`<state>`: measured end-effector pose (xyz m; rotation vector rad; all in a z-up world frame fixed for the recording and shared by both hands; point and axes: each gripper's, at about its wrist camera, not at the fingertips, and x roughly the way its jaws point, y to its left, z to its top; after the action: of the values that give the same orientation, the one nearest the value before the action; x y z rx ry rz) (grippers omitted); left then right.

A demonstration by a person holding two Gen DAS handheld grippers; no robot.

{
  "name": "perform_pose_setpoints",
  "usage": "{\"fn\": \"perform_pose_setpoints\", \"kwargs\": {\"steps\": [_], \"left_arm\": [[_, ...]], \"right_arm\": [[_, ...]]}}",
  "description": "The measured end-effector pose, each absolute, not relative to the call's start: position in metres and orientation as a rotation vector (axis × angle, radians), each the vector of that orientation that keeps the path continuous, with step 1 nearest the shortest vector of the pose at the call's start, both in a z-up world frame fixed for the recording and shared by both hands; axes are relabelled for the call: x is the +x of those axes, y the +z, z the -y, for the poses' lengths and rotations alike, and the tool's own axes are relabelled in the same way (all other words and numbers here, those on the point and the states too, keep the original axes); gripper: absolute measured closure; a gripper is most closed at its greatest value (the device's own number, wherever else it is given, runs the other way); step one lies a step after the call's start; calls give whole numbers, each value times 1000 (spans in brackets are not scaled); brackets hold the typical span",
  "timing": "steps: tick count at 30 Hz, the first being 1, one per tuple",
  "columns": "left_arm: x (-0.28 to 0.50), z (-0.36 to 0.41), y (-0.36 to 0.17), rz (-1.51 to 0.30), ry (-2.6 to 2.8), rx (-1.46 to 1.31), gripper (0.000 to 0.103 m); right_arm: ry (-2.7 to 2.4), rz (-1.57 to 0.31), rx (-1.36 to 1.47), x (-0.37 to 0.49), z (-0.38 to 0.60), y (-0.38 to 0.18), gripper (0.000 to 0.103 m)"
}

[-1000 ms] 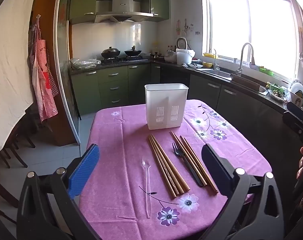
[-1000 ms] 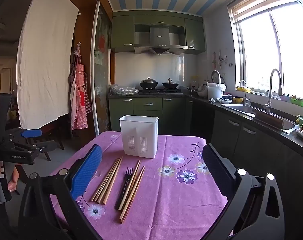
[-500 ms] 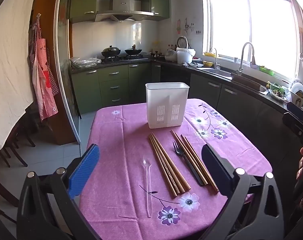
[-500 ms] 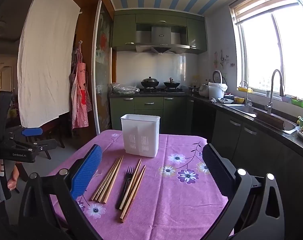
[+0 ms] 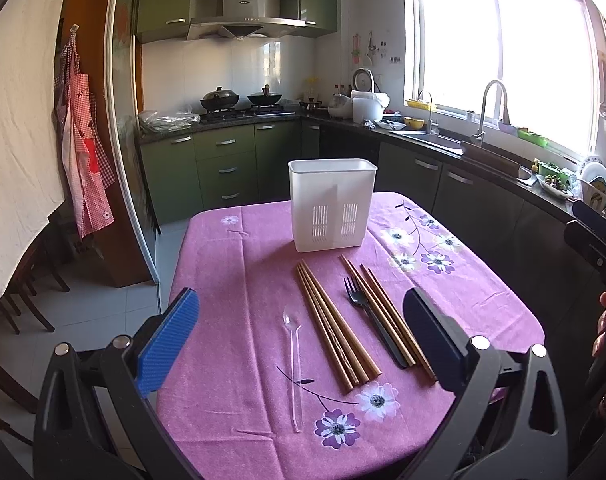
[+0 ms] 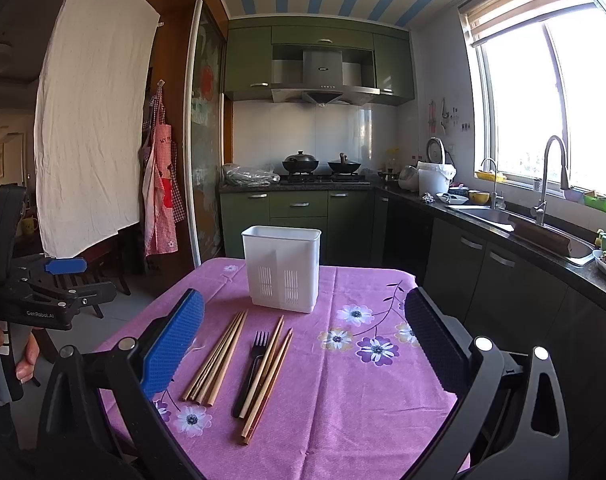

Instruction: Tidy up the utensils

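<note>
A white slotted utensil holder [image 5: 331, 204] [image 6: 282, 268] stands upright at the far side of the purple flowered tablecloth [image 5: 239, 280]. In front of it lie a bundle of wooden chopsticks [image 5: 335, 328] [image 6: 217, 358], a black fork [image 5: 373, 326] [image 6: 250, 372], more chopsticks [image 5: 387, 316] [image 6: 269, 380] beside the fork, and a clear plastic spoon [image 5: 294, 364] on the left. My left gripper [image 5: 301, 336] is open and empty above the near table edge. My right gripper [image 6: 303, 344] is open and empty, also above the near edge.
Green kitchen cabinets [image 5: 227, 168] and a stove with pots [image 5: 241, 100] stand behind the table. A counter with sink [image 5: 435, 136] runs along the right under the window. A white sheet [image 6: 91, 120] and apron [image 6: 161, 184] hang at left. The left gripper [image 6: 35, 304] shows in the right wrist view.
Both views have shifted very slightly; the utensils and holder have not moved. Both grippers stay open.
</note>
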<state>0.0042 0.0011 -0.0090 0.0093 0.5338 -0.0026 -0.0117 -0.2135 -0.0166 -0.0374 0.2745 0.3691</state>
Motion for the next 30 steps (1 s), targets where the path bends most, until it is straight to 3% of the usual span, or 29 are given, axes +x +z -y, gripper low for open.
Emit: {"fn": "perform_pose_setpoints", "kwargs": {"steps": [30], "left_arm": [[6,0,-15,-543,-6,7,6]], "right_arm": [[372,-292,-35,-7,214,-11,4]]}}
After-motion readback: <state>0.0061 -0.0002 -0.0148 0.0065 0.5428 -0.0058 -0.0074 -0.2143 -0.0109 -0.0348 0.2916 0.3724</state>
